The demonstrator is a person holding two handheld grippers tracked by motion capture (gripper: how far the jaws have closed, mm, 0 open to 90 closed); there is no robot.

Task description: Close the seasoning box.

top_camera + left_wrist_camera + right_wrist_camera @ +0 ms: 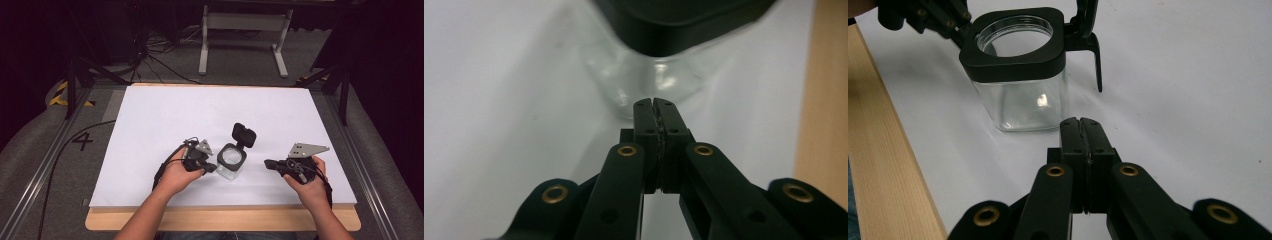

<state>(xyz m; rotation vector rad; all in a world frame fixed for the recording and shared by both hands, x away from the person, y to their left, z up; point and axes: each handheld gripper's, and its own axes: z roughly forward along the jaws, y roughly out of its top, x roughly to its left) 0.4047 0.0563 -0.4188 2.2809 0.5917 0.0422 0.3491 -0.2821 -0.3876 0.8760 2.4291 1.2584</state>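
A clear glass jar [231, 162] with a black square collar stands on the white sheet near the front middle; its black hinged lid [244, 135] is flipped up behind it. My left gripper [211, 168] is shut and empty, its tips against or just short of the jar's left side; up close the glass [659, 80] fills the space ahead of the closed tips [654, 102]. To the jar's right, my right gripper [268, 163] is shut too, pointing left at the jar [1020, 75] with a gap between; its tips [1081, 121] hold nothing.
The white sheet [165, 115] covers a wooden board whose front edge [220, 217] runs along the near side. A metal stand [245, 37] and cables lie on the floor beyond the table. Metal rails flank the board.
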